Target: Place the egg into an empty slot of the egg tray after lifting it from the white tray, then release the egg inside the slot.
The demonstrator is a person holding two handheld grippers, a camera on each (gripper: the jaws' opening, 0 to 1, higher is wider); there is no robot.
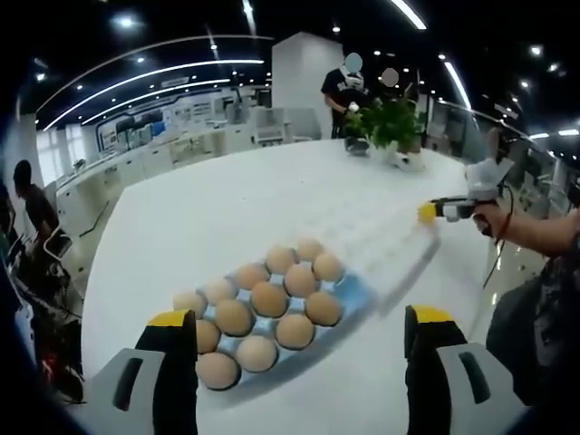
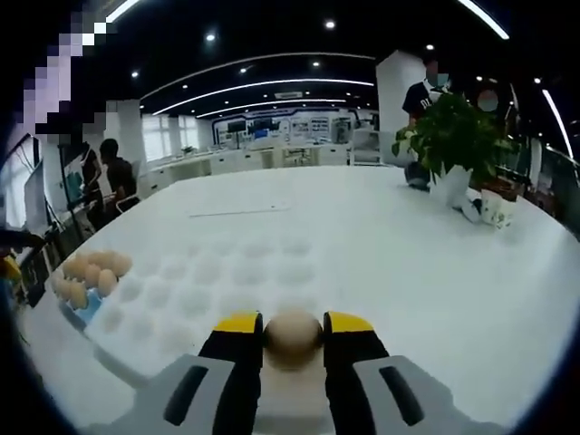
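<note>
a: right gripper (image 2: pixel 292 337)? egg (image 2: pixel 293 339)?
b: jaws clamped on egg, above white tray (image 2: pixel 208 281), 6 o'clock.
a: left gripper (image 1: pixel 302 340)?
b: wide open, holding nothing. egg tray (image 1: pixel 355 294) ahead, 12 o'clock.

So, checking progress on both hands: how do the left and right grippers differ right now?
The left gripper has its jaws spread wide and holds nothing; the right gripper is shut on an egg. The left looks over the filled blue tray; the right faces the empty white tray. Both have yellow tips.

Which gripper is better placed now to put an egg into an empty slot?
The right gripper: its fingers already hold an egg just before the white tray's empty slots. The left gripper is open.
</note>
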